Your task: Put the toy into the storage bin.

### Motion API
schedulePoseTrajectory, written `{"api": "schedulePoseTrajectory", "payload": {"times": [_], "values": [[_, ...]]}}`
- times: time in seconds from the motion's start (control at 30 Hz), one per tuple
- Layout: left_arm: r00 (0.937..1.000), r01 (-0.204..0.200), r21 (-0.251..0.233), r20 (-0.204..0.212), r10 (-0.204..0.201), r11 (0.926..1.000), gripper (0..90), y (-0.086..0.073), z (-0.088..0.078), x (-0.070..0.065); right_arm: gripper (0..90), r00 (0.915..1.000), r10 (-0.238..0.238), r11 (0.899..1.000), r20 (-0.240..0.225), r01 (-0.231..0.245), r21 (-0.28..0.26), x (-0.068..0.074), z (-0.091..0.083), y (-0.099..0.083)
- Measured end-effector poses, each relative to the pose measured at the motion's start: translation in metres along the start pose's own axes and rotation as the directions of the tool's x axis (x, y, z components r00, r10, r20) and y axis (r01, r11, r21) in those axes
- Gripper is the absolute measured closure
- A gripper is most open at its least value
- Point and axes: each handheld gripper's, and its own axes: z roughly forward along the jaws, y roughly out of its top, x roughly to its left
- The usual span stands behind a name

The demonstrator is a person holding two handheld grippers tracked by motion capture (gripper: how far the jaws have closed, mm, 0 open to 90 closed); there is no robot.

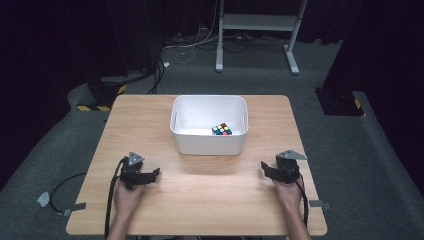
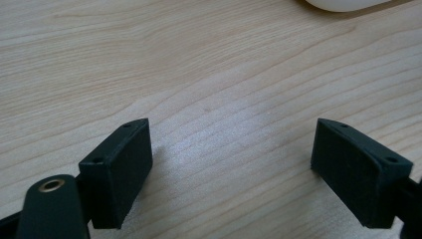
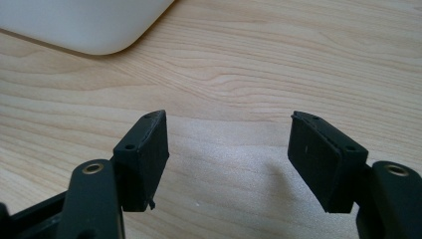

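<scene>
Light wooden table [image 1: 200, 200], rounded corners, seen from above; grey carpet around it. At twelve o'clock from the table's centre stands a white plastic rectangular bin [image 1: 181, 135], long axis running nine to three. Inside it, against the near wall and toward the right corner, lies a multicoloured puzzle cube [image 1: 222, 129]; black edges and yellow, red, blue and white tiles can be made out, the rest of its pattern being too small to read.

Left gripper [image 1: 156, 171], black with a grey three-cornered plate, rests near the table's front edge at about seven o'clock from the bin; in the left gripper view [image 2: 231, 164] its jaws stand wide apart over bare wood, nothing between them. Right gripper [image 1: 263, 166], of the same build, lies at about five o'clock from the bin; in the right gripper view [image 3: 229, 159] its jaws are parted, somewhat less widely, also over bare wood and holding nothing.

Governing relation: the cube lies at roughly eleven o'clock from the right gripper and one o'clock from the left, behind the bin's near wall. The right hand appears the nearer, so a reach over the rim and downward would probably fall to it.

Obscured: both gripper views catch just a cut-off corner of the bin [image 3: 84, 25]. The cube's lower faces are hidden by the bin wall.
</scene>
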Motion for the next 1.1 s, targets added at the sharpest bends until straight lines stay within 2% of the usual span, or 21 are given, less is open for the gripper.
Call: {"api": "schedulePoseTrajectory", "payload": {"times": [0.13,0.6,1.1], "values": [[1.0,0.0,0.0,0.0,0.0,1.0,16.6,0.0,0.0,0.0,32.4,0.9999,-0.009,1.0,0.009,0.009,0.009,-0.0002,0.0019,-0.0004],[1.0,0.0,0.0,0.0,0.0,1.0,16.6,0.0,0.0,0.0,32.5,0.999,0.005,1.0,0.045,-0.006,0.018,-0.0065,0.006,-0.0021],[1.0,0.0,0.0,0.0,0.0,1.0,16.6,0.0,0.0,0.0,32.3,0.9981,0.002,0.999,0.061,-0.005,0.042,-0.007,0.0079,-0.0022]]}}
